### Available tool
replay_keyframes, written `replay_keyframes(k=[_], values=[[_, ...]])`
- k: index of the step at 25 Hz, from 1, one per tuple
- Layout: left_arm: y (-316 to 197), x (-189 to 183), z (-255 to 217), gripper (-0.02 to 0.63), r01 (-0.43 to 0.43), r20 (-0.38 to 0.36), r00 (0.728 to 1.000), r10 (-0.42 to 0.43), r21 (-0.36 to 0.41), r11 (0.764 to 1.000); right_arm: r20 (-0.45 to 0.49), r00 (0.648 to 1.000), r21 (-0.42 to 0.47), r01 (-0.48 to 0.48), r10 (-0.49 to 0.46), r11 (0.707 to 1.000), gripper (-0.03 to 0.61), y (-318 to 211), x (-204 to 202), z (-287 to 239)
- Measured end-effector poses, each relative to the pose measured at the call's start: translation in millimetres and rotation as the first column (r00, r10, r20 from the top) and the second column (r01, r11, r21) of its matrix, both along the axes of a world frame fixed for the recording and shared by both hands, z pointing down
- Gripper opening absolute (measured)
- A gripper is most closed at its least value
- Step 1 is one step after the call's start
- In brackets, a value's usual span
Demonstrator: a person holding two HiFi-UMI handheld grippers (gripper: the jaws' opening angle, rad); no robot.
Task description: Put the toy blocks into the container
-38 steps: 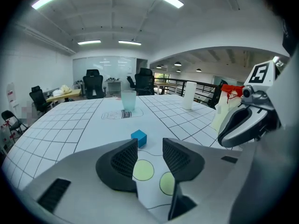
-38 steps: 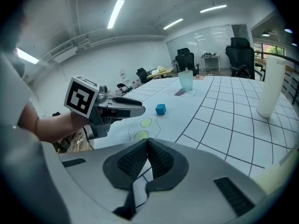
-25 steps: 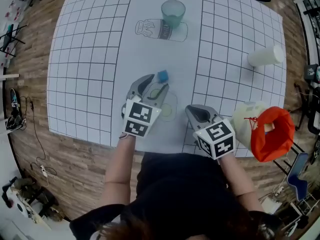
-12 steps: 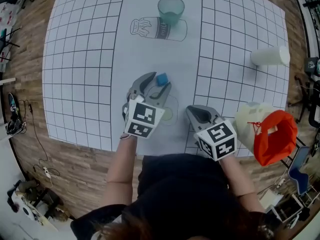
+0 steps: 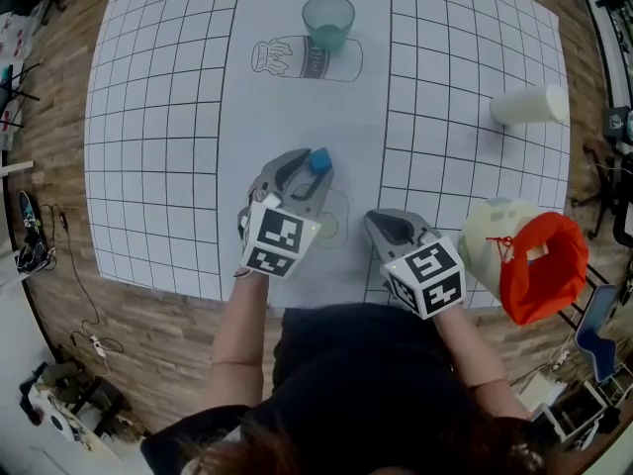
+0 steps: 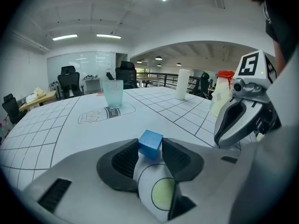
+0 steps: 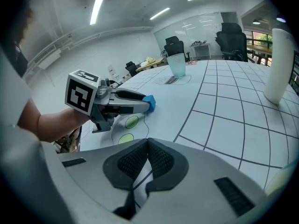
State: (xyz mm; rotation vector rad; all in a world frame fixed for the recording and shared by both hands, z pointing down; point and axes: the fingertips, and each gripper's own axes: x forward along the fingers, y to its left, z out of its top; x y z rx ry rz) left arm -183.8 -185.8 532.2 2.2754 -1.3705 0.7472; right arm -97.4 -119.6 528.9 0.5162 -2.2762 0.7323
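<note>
The left gripper [image 6: 151, 149] is closing its jaws on the blue block [image 6: 150, 143]. The pads are already meeting two opposite sides of the block at the very tips. The block is sitting low over the white gridded mat [image 5: 158, 117], just beyond a printed green circle. No view is settling whether it is resting on the mat or is just clear of it.

The block is a cube, so it is offering no long axis. It is turned so that one upright edge is facing back toward the gripper's camera, and its top face is tipping slightly that way.

The right gripper [image 7: 147, 146] is idling near the person's body, its jaws together with nothing between them.

Farther out, the teal cup [image 5: 327, 20], which is likely the container, is standing upright at the far end of the mat, well apart from the block. It is looking empty.

The task appears to be at its start. The first block is being gripped, and the lift, the carry across the mat and the drop are all remaining. No other block is showing.
</note>
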Motion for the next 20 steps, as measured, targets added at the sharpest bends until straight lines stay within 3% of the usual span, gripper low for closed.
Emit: replay_keyframes(k=[13, 20], values=[[13.7, 52.8, -50.4, 0.175, -0.042, -0.068, 0.997, 0.045, 0.053, 0.998, 0.030, 0.998, 0.058, -0.053, 0.051, 0.997, 0.014, 16.0, 33.8, -28.9], [29.4, 111.6, -81.5, 0.175, -0.137, -0.038, 0.989, 0.140, 0.071, 0.988, 0.058, 0.991, 0.077, -0.128, 0.124, 0.989, 0.014, 35.7, 75.4, -46.8]])
